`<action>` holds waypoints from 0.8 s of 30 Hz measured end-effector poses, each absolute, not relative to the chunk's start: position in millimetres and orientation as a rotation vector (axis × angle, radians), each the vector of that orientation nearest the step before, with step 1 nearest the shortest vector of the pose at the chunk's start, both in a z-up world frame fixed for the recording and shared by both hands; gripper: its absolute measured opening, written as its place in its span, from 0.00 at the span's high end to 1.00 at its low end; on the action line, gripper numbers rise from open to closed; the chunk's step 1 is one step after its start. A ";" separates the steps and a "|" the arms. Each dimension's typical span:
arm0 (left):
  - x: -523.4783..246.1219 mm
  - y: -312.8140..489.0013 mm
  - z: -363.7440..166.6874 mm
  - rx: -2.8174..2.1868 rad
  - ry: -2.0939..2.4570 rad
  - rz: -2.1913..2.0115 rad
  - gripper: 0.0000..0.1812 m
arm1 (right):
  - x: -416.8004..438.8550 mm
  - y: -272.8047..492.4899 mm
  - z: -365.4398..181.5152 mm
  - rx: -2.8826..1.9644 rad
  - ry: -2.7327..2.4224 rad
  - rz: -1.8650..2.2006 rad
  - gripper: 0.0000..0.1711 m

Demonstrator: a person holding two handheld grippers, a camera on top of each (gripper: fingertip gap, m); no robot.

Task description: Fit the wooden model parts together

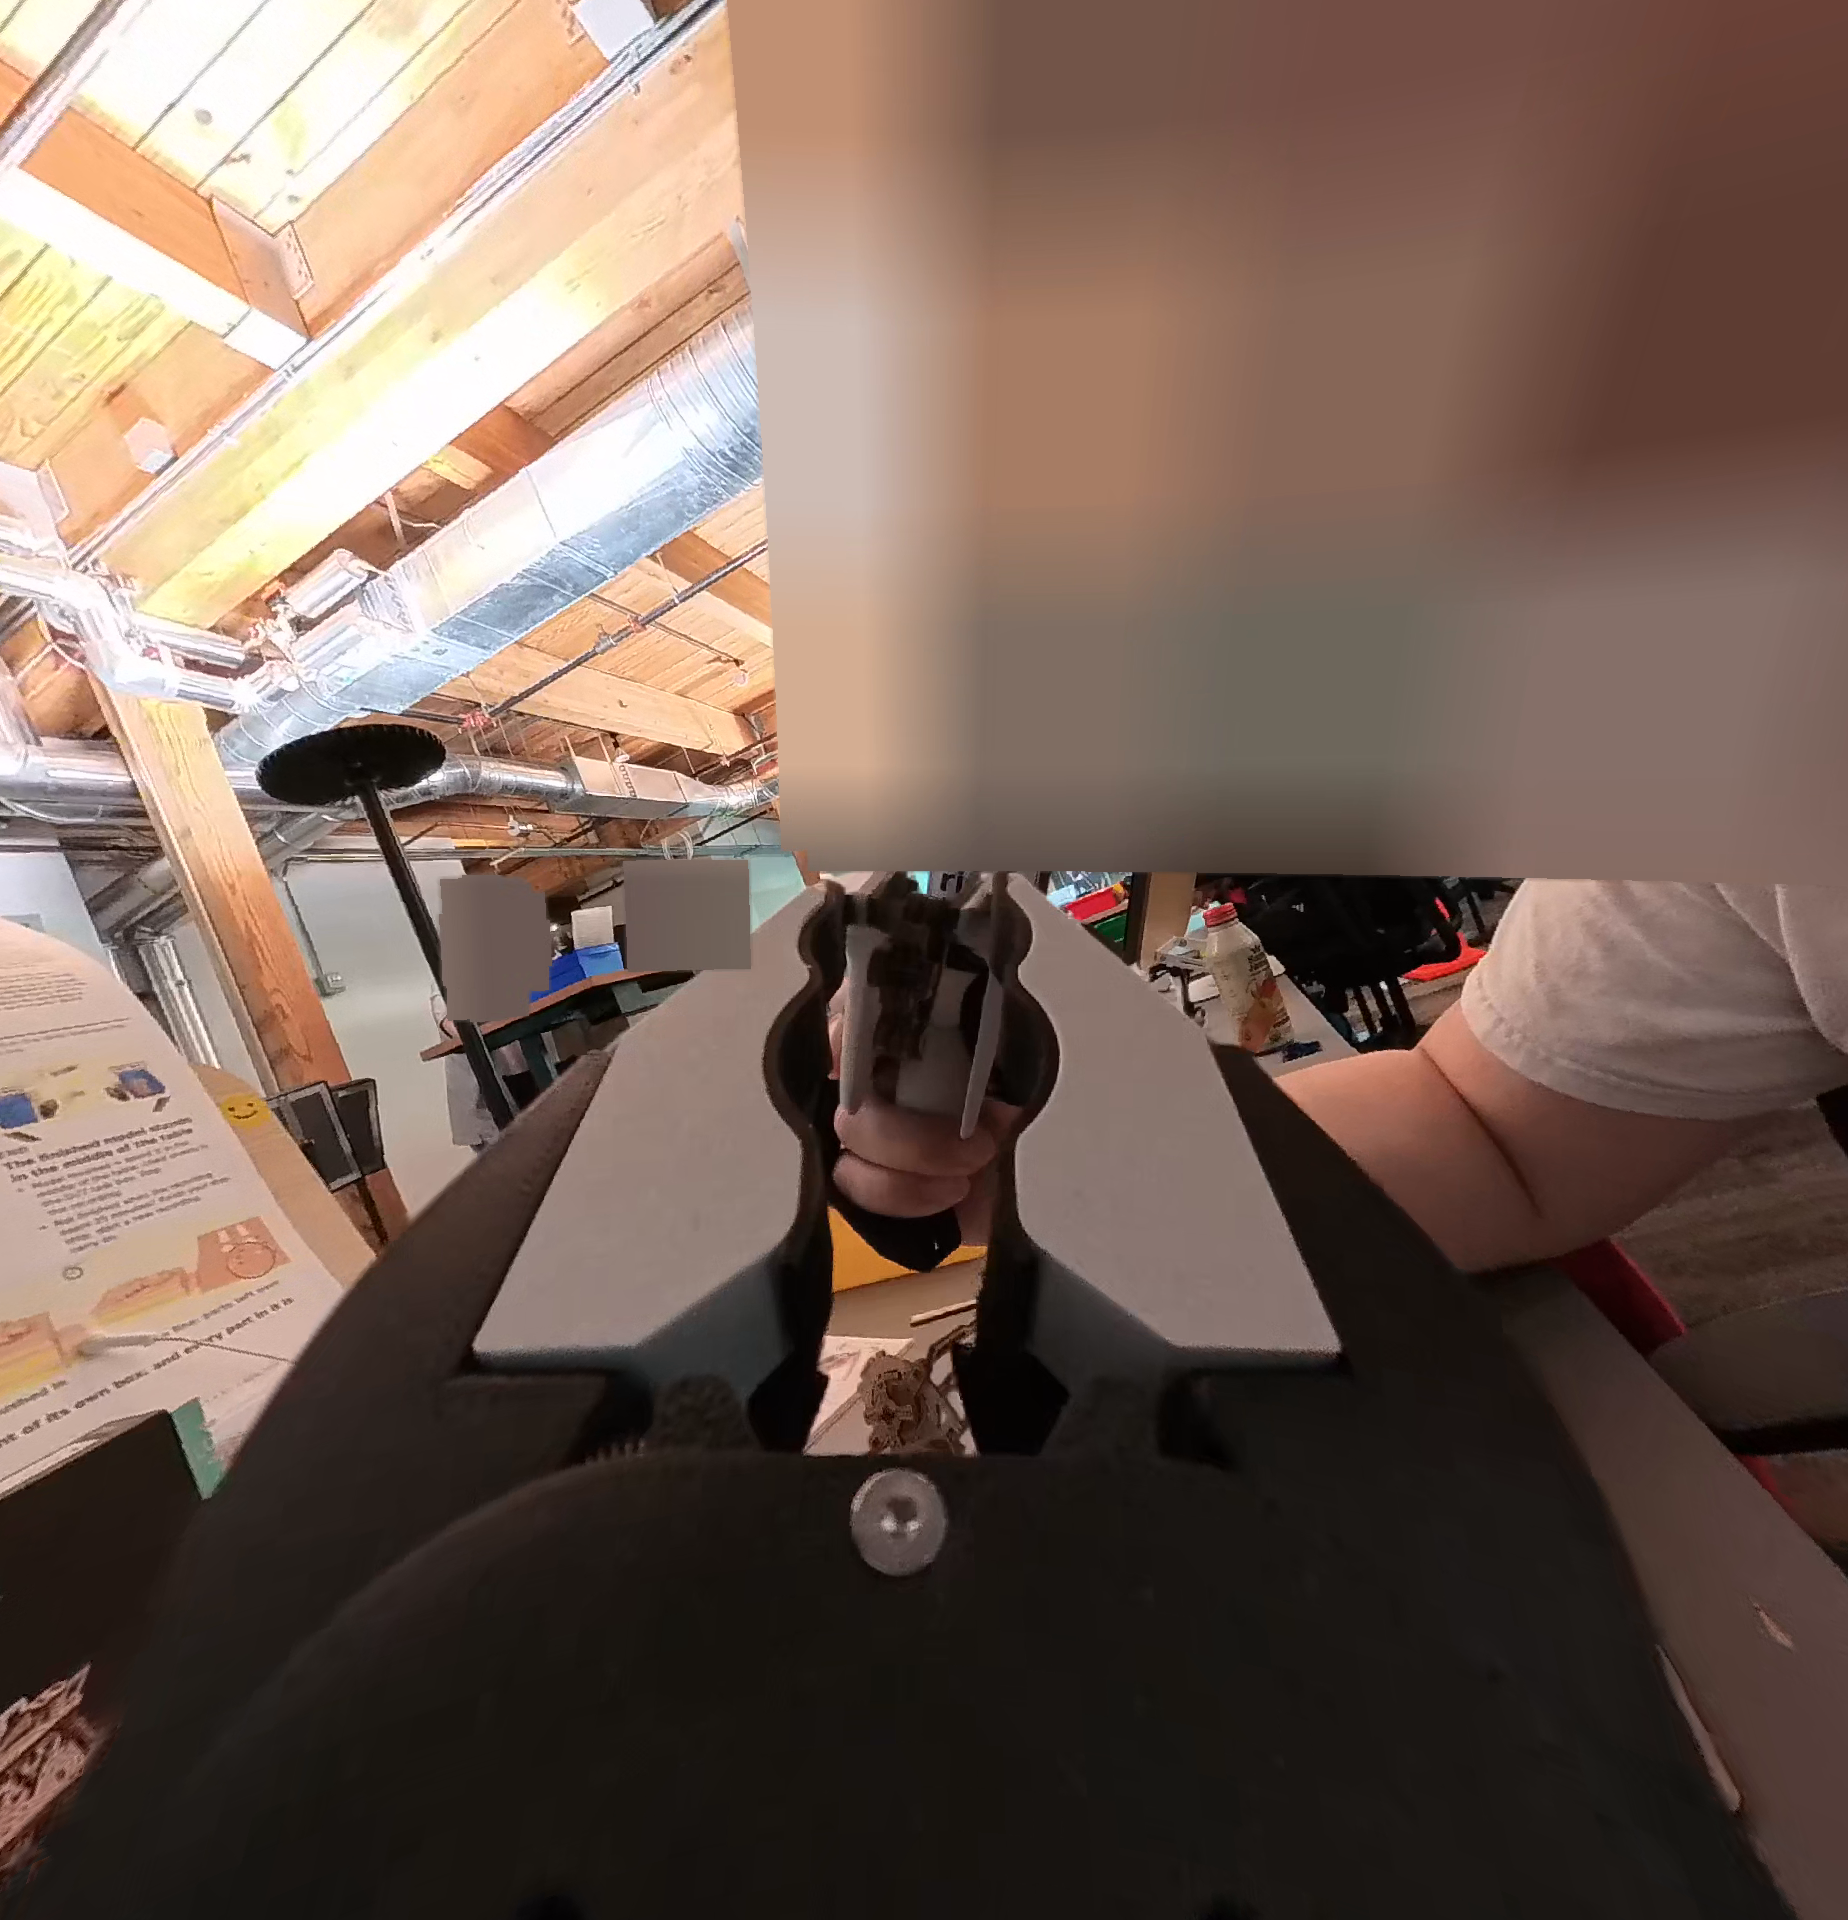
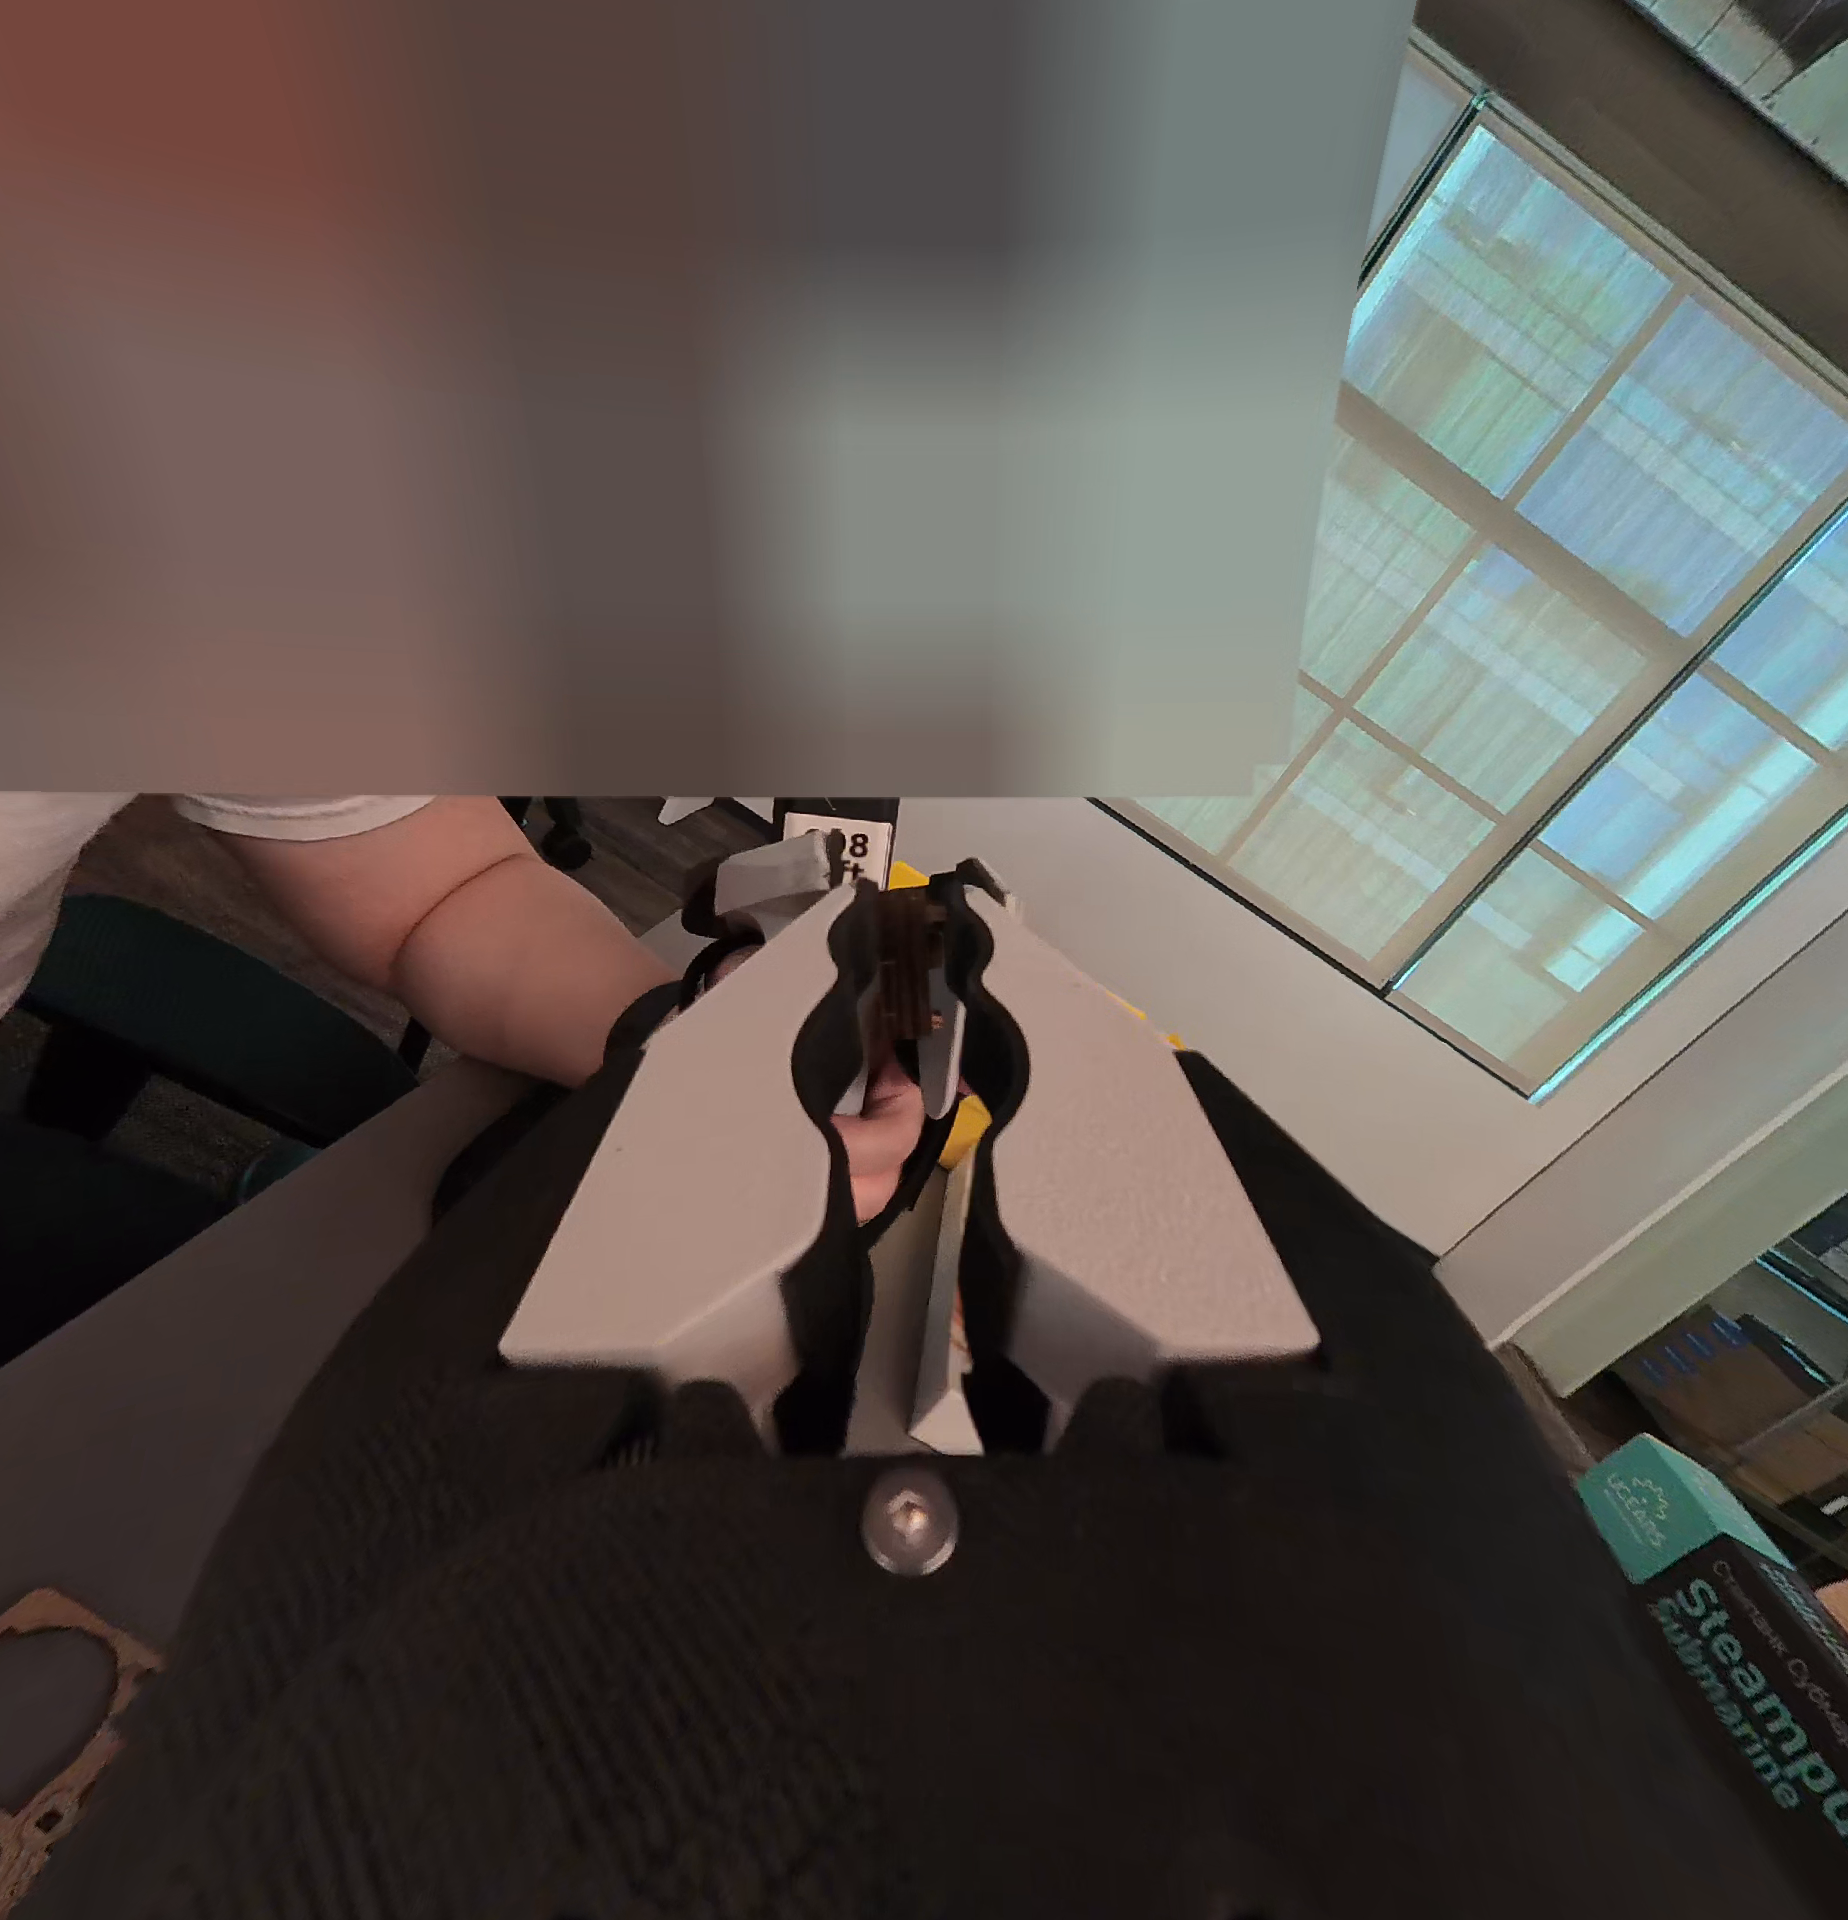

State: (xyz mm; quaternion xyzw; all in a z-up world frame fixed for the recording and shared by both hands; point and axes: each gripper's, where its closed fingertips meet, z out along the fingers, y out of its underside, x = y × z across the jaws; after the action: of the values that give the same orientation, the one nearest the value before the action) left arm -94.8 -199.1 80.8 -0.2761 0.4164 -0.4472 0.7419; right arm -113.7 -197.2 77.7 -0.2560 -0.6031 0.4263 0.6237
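Note:
Both grippers are raised off the table and point at each other, tips nearly meeting. In the left wrist view my left gripper [image 1: 915, 899] is closed down on a dark brown wooden model part [image 1: 899, 971]. The right gripper's pale fingers [image 1: 860, 1023] show just behind that part, with a hand [image 1: 899, 1153] under them. In the right wrist view my right gripper [image 2: 904, 899] is closed on a dark wooden part [image 2: 904, 977]. The left gripper's finger [image 2: 946, 1049] shows beyond it. Whether this is one joined piece or two parts, I cannot tell. More wooden parts [image 1: 904, 1397] lie on the table below.
A printed instruction sheet [image 1: 89, 1143] stands at the left, with a dark box [image 1: 37, 1558] before it. A bottle [image 1: 1247, 987] stands on a far table. A person's arm [image 1: 1471, 1143] rests at the table edge [image 1: 1626, 1455]. A cut-out wooden sheet [image 2: 37, 1683] and a teal-and-black box [image 2: 1751, 1621] lie close by. My two grippers' fingertips are within a few centimetres of each other.

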 end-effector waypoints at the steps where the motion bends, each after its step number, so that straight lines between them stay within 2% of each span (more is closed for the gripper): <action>1: -94.5 -199.6 80.8 -0.604 0.919 -0.983 0.86 | -113.3 -197.6 77.7 -0.579 -1.386 0.965 0.93; 12: -97.5 -194.4 80.8 -0.612 0.907 -0.970 0.88 | -117.2 -192.5 74.5 -0.614 -1.403 0.857 0.93; 15: -99.4 -193.0 82.5 -0.620 0.893 -1.035 0.88 | -116.1 -191.2 76.9 -0.624 -1.368 0.959 0.93; 20: -100.8 -189.9 82.2 -0.628 0.893 -1.050 0.80 | -105.6 -189.0 90.0 -0.598 -1.252 1.201 0.93; 24: -89.1 -185.3 68.6 -0.671 0.974 -0.924 0.86 | -110.3 -194.1 88.4 -0.587 -1.265 1.220 0.93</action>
State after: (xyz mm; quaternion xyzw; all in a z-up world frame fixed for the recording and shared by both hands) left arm -89.1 -185.3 68.6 -0.3047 0.4424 -0.4201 0.7314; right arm -110.3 -194.1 88.4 -0.2532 -0.5456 0.5266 0.6007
